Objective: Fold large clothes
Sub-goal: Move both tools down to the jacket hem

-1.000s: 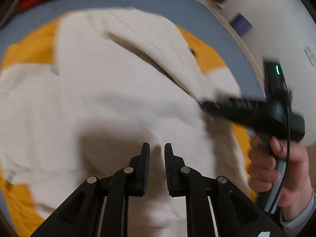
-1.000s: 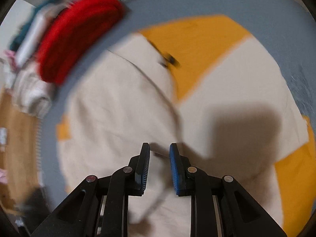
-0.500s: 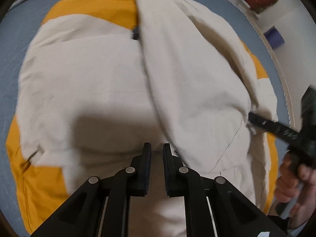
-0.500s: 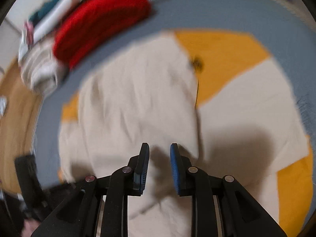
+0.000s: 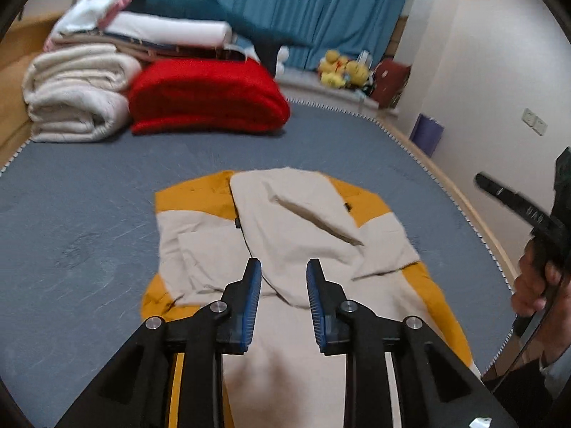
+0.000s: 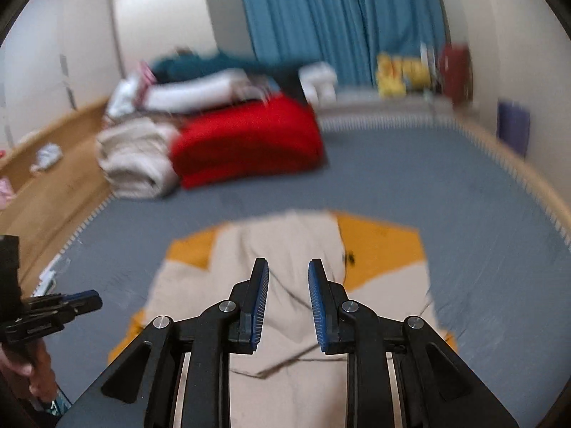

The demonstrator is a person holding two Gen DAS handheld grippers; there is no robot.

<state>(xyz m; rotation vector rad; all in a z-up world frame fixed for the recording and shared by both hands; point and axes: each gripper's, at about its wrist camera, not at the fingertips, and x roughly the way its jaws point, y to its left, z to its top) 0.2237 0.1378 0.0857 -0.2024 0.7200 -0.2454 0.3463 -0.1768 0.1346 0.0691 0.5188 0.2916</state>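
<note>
A beige and orange jacket (image 5: 285,221) lies partly folded on the grey-blue bed (image 5: 89,221), its sleeves laid over the body. My left gripper (image 5: 283,267) hovers above the jacket's near part; its jaws are opening and nothing is between them. My right gripper (image 6: 288,264) also hangs above the jacket (image 6: 296,249), open and holding nothing. In the left wrist view the right gripper (image 5: 499,192) shows at the right edge, held by a hand (image 5: 535,285). The left gripper (image 6: 85,297) appears at the left edge of the right wrist view.
A folded red blanket (image 5: 207,96), a rolled cream blanket (image 5: 75,96) and a pile of folded clothes (image 5: 160,25) sit at the bed's far end. Blue curtains (image 5: 314,10), yellow plush toys (image 5: 342,67) and a purple bin (image 5: 426,133) stand beyond. The bed's trimmed edge (image 5: 464,214) runs along the right.
Both grippers have lifted away from close above the jacket and tilted upward, so the whole room shows now. The left jaws stand wider apart than before.
</note>
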